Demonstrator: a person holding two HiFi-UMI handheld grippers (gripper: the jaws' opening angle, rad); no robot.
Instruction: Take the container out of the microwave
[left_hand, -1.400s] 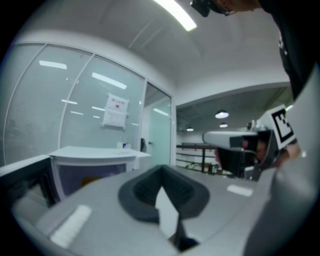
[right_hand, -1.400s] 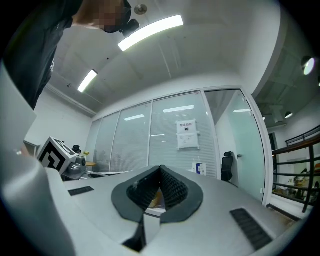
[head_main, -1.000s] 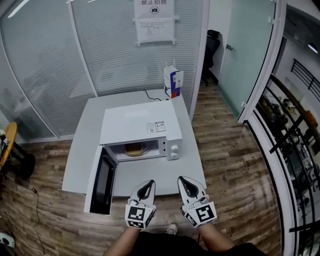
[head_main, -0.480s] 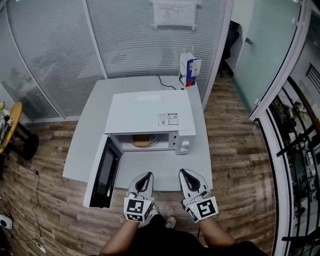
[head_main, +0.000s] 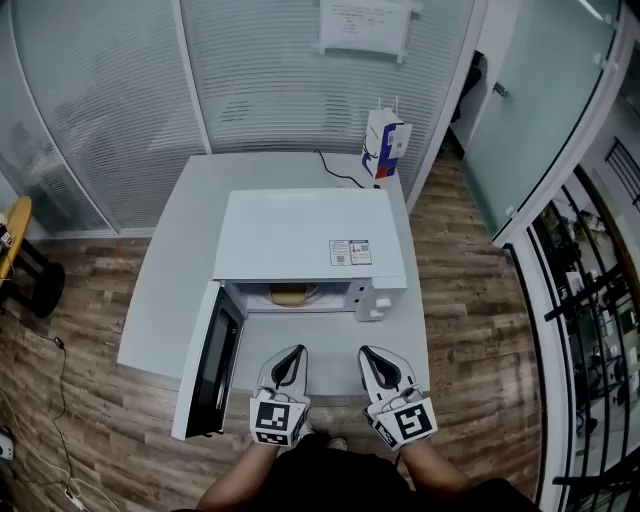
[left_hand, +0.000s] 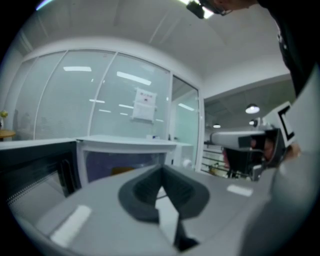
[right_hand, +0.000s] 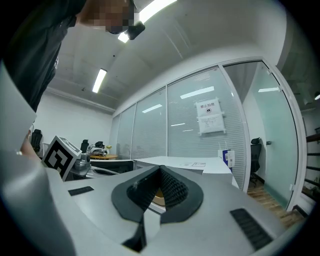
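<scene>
A white microwave (head_main: 305, 235) stands on a grey table (head_main: 170, 270), its dark-windowed door (head_main: 212, 365) swung open to the left. Inside the cavity sits a tan container (head_main: 290, 296), only partly visible under the top; it also shows in the left gripper view (left_hand: 122, 170) and past the jaw tips in the right gripper view (right_hand: 159, 196). My left gripper (head_main: 293, 352) and right gripper (head_main: 368, 352) hover side by side over the table's front edge, short of the cavity, both shut and empty. Both point at the cavity opening (left_hand: 161, 170) (right_hand: 160, 170).
A blue and white carton (head_main: 385, 145) stands at the table's back right corner, with a black cord (head_main: 335, 172) beside it. Frosted glass partitions (head_main: 100, 90) close off the back. A round wooden table (head_main: 10, 235) is far left. Wooden floor surrounds the table.
Both grippers have come forward toward the microwave's open front, and the head view has closed in with them. Both stay shut.
</scene>
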